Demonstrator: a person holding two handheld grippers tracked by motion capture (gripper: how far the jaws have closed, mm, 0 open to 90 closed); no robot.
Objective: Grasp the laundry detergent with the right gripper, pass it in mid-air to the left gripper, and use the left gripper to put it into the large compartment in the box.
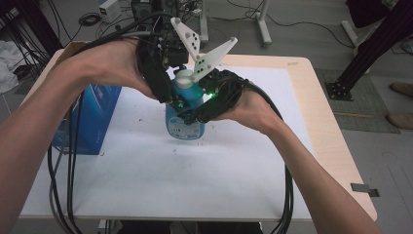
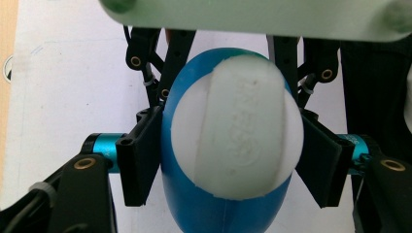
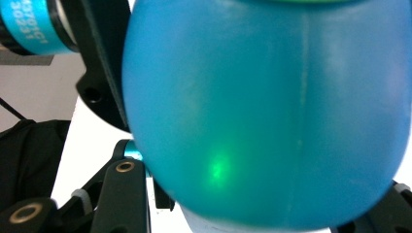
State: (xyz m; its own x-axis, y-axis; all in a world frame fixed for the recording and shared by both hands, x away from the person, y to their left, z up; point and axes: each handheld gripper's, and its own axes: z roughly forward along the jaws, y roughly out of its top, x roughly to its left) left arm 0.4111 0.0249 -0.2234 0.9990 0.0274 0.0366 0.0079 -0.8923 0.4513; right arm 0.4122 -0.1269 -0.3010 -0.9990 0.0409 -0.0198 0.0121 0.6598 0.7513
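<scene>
Currently a person holds both tools around one blue bottle that stands upright on the white surface, near its middle. The left hand-held gripper looks down on the bottle's white cap, its two black jaws pressed against the blue body just below the cap. The right hand-held gripper sits against the bottle's side; whether it is clenched or released cannot be told. The cap looks fully on, so opening seems not yet begun. Nothing shows how full the opaque bottle is. A blue box sits left of it.
</scene>
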